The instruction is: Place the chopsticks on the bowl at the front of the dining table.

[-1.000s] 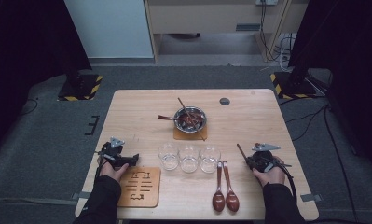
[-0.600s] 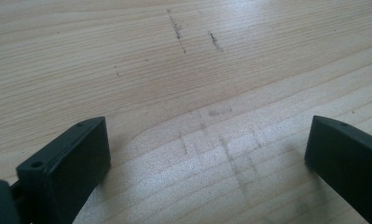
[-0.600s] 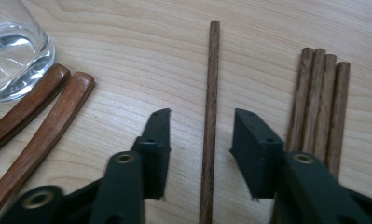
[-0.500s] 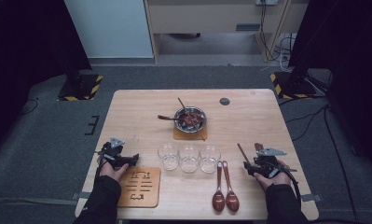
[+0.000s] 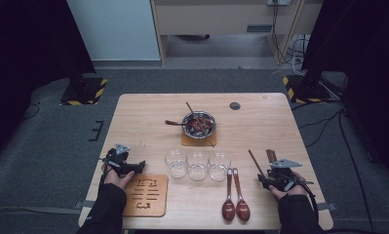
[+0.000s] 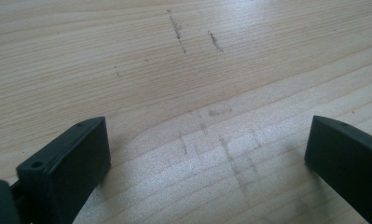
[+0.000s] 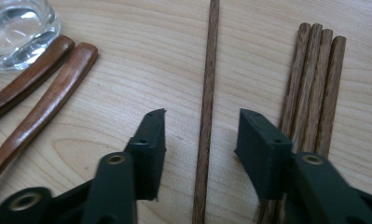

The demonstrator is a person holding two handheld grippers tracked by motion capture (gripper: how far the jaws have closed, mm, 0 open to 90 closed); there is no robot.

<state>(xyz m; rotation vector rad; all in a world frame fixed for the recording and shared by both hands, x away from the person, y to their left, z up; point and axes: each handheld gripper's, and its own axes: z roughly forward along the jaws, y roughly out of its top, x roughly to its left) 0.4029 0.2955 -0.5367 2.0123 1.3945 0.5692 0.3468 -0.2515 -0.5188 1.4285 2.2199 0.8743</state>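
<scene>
The right gripper (image 7: 200,128) has just been closing, jaws apart w/ a single chopstick (image 7: 207,93) between, untouched. Left gripper (image 6: 207,149) is spread wide over the bare table (image 6: 127,70).

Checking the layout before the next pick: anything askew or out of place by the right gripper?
One chopstick lies alone, apart from the bundle of four, and in the high view it angles away from them. It sits between the right gripper's jaws, which have just been closing; the pads do not touch it yet. Nothing spilled or damaged.
</scene>
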